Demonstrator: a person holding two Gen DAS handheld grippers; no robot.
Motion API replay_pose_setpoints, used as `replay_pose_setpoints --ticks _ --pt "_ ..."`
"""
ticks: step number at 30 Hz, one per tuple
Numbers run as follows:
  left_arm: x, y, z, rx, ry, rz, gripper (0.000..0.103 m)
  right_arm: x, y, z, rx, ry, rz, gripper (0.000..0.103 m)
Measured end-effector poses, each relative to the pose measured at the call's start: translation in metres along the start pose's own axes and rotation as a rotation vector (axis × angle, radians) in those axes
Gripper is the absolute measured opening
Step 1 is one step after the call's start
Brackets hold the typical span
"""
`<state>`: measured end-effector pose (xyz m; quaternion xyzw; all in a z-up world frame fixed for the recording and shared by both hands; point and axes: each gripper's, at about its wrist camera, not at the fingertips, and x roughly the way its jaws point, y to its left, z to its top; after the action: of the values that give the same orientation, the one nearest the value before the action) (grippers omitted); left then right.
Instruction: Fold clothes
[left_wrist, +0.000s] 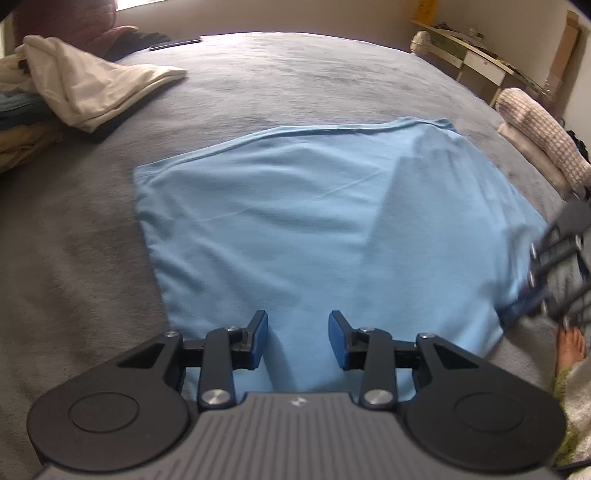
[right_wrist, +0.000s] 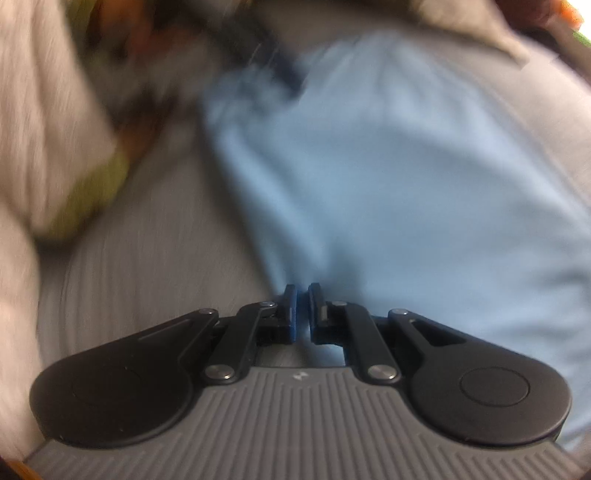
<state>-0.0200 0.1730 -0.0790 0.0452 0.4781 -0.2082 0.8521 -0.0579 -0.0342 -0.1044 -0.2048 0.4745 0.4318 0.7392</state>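
My left claw (left_wrist: 298, 339) hangs over the near edge of the light blue garment (left_wrist: 314, 229), which lies spread across the middle of the grey bedcover (left_wrist: 92, 229); its blue pads stand partly apart with bare blue cloth showing between them and nothing pinched. At the right edge of that same view my right claw (left_wrist: 532, 295) comes in blurred, its tips down at the garment's lower right corner. From the right wrist view its jaws are drawn almost together (right_wrist: 303, 314), and a thin fold of the blue cloth (right_wrist: 424, 206) seems to run into the narrow slit between the pads, though the frame is smeared enough that I would only call it likely. In the upper left of the left view a cream garment (left_wrist: 96, 85) lies draped over a heap of other clothes (left_wrist: 22, 122), with a dark phone-like slab (left_wrist: 175, 43) beyond it. At the right edge is a rolled checked blanket (left_wrist: 543, 129), a desk (left_wrist: 476, 59) stands behind it, and a bare foot (left_wrist: 570, 349) shows at the lower right. I see no basket, bin or drawer holding anything.
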Motion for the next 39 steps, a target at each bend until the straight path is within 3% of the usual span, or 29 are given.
replay_pose_setpoints --ticks 2,4,9,14,17,20,22,25,29,31,36,39 --pt "0.001 0.007 0.000 -0.028 0.003 0.000 0.037 -0.004 0.009 -0.005 -0.044 0.042 0.055 0.004" --pt "0.003 0.013 0.001 -0.052 0.003 -0.006 0.037 -0.013 0.012 0.001 -0.077 0.043 0.055 0.004" --pt "0.007 0.017 0.002 -0.057 0.006 -0.009 0.037 -0.025 -0.001 0.030 -0.022 -0.140 0.018 0.004" --pt "0.009 0.018 0.001 -0.048 -0.006 -0.005 0.037 0.015 0.010 0.023 -0.100 -0.038 0.051 0.004" --pt "0.010 0.021 0.000 -0.055 -0.010 -0.012 0.037 0.006 0.018 0.028 -0.131 0.016 0.155 0.003" --pt "0.011 0.022 0.000 -0.059 -0.014 -0.020 0.037 -0.006 0.015 0.041 -0.140 -0.037 0.107 0.003" --pt "0.011 0.023 0.000 -0.057 -0.014 -0.026 0.037 -0.009 0.004 0.053 -0.080 -0.119 0.108 0.003" --pt "0.010 0.025 0.000 -0.060 -0.017 -0.034 0.037 0.009 0.004 0.058 -0.087 -0.117 0.053 0.004" --pt "0.005 0.029 0.000 -0.065 -0.027 -0.036 0.036 0.027 0.023 0.052 -0.150 -0.038 0.191 0.003" --pt "-0.002 0.033 0.000 -0.077 -0.036 -0.027 0.036 0.021 0.025 0.060 -0.195 -0.045 0.204 0.003" --pt "-0.034 0.051 -0.002 -0.070 -0.052 0.041 0.037 0.015 -0.001 0.091 -0.067 -0.215 0.170 0.004" --pt "-0.053 0.068 -0.007 -0.092 -0.052 0.100 0.037 0.041 0.006 0.098 -0.103 -0.203 0.125 0.005"
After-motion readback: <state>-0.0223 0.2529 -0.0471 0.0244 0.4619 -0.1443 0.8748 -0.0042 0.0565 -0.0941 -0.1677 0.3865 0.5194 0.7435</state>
